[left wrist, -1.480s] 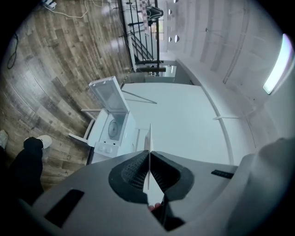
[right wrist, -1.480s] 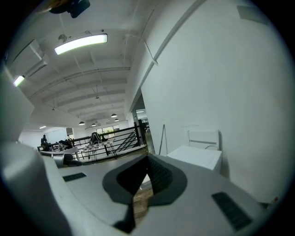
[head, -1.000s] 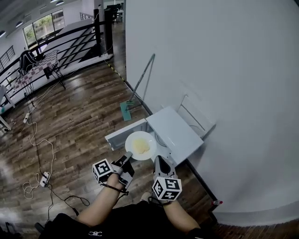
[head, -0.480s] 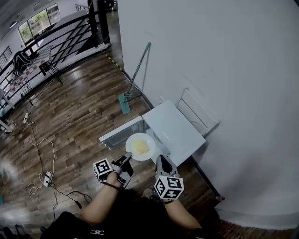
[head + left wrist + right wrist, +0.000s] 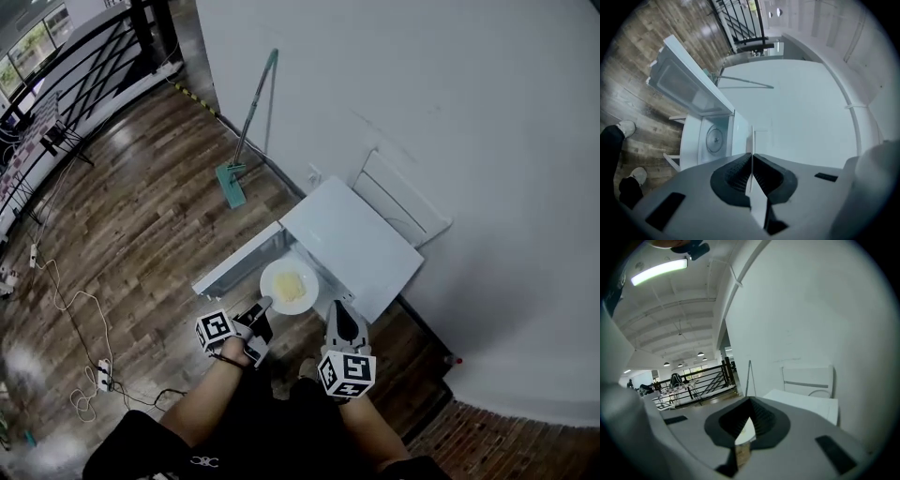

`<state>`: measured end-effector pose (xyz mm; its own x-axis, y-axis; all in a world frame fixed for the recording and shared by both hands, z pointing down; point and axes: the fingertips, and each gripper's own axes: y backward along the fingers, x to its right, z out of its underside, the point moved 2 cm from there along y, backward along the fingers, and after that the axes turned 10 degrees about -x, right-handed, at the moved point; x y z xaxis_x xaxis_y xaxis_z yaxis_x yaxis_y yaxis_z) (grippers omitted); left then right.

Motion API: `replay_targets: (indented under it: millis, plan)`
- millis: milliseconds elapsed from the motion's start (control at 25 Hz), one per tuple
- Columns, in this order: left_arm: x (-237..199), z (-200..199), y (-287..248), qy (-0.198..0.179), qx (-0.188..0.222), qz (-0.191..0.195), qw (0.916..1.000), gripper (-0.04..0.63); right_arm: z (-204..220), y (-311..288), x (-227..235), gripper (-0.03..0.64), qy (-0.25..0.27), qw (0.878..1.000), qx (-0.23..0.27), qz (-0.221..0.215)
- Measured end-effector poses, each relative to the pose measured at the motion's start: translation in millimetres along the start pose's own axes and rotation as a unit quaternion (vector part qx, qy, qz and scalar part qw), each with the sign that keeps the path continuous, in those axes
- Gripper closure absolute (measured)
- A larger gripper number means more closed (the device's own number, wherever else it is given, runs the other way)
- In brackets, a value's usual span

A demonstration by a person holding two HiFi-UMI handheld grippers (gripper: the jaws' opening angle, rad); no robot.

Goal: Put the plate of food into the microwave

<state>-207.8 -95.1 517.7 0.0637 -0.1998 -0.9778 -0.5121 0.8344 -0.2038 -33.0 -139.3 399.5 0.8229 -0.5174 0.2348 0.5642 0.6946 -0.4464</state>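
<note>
A white plate (image 5: 289, 285) with yellow food hangs in front of the white microwave (image 5: 352, 246), whose door (image 5: 236, 262) stands open to the left. My left gripper (image 5: 263, 304) is shut on the plate's near rim. In the left gripper view the plate (image 5: 753, 140) shows edge-on between the pads of the left gripper (image 5: 751, 161), with the microwave's cavity and glass turntable (image 5: 714, 139) beyond and the door (image 5: 684, 86) above. My right gripper (image 5: 338, 307) hovers just right of the plate, apart from it. In the right gripper view the right gripper (image 5: 749, 416) is shut and holds nothing.
The microwave sits low on a small white stand by a white wall. A white frame (image 5: 398, 199) leans on the wall behind it, and a green mop (image 5: 246, 122) stands to the left. Cables (image 5: 80, 309) trail over the wooden floor. The person's shoes (image 5: 628, 127) are below.
The head view has swung in closer to the microwave. The plate stays in my left gripper and has come slightly nearer the open front. My right gripper keeps its place beside it.
</note>
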Motion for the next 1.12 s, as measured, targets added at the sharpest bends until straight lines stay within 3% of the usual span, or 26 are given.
replay_targets:
  millis: [160,400,600,880,1120]
  plan:
    - [-32,-12,-12,-0.006,-0.051,0.0,0.9987,0.588,19,-20,-10,0.604,-0.002,0.999,-0.016,0.035]
    - [-117,-20,-49,0.028,-0.077,0.015,0.9965,0.588,84,-64,-4,0.604,-0.024,0.997,-0.04,0.065]
    - [-176,-18,-106,0.012,-0.103,0.025,0.9943,0.586,148,-99,11,0.604,-0.059,0.994,-0.058,0.076]
    - [-222,-44,-178,-0.017,-0.092,0.034,0.995,0.586,228,-118,16,0.604,-0.092,0.991,-0.088,0.051]
    - [-231,-57,-231,-0.036,-0.091,0.053,0.9938,0.586,253,-110,38,0.604,-0.101,0.988,-0.105,0.055]
